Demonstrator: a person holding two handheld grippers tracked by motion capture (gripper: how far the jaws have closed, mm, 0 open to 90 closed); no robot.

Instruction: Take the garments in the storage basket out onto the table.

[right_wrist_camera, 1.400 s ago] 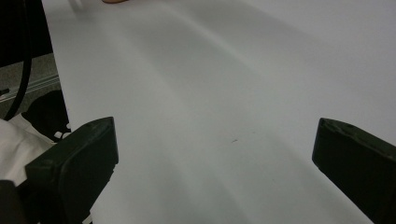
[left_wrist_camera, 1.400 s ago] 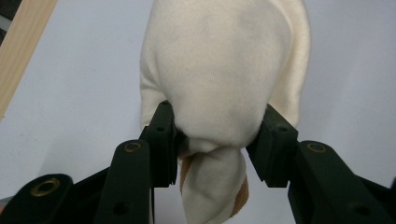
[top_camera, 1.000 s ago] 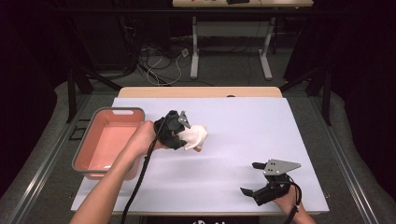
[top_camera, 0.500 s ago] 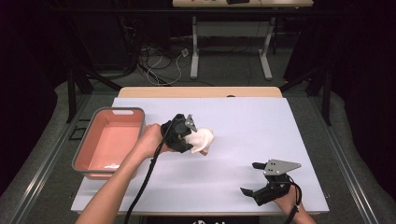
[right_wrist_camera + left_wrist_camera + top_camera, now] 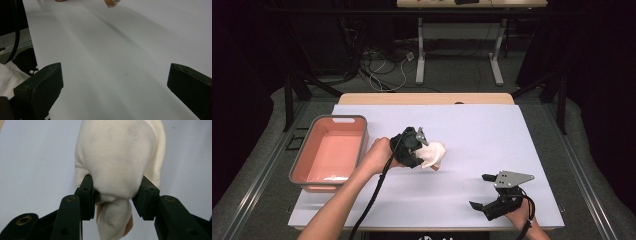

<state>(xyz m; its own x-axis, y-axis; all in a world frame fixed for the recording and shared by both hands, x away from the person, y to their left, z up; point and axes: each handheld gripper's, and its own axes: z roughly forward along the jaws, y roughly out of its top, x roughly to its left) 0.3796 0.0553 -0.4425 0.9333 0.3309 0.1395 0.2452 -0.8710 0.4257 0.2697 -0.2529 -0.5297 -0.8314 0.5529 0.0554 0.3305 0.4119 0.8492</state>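
Cloth fills the space between our left tongs (image 5: pixel 115 196): a cream-white bundle (image 5: pixel 120 157) with a tan patch showing at its lower folds, pinched from both sides by the black pads in the left gripper view. The jaws press into the fabric so that it bulges out above them and hangs in a twisted tail below. From the high view we see those left tongs (image 5: pixel 418 151) near the middle of the bench (image 5: pixel 492 130), slightly towards its left edge, with the bundle (image 5: pixel 433 154) sticking out on their right side, low over the white surface; whether it touches the bench we cannot tell. Our left hand (image 5: pixel 379 155) wraps the tool's body, and its black cable trails back towards the near edge.

Just beside that hand, along the left edge of the bench, sits a pink tub (image 5: pixel 312 172) with a grey rim, a handle slot in its far wall.

Our right tongs (image 5: pixel 480 206) rest close to the near right corner of the bench, well apart from the cloth, with the grey three-cornered plate on top. In the right gripper view these right tongs (image 5: pixel 115 87) stand wide, nothing between the pads but bare white bench, and a scrap of the bundle's tan edge (image 5: pixel 111 3) shows far off at the top.
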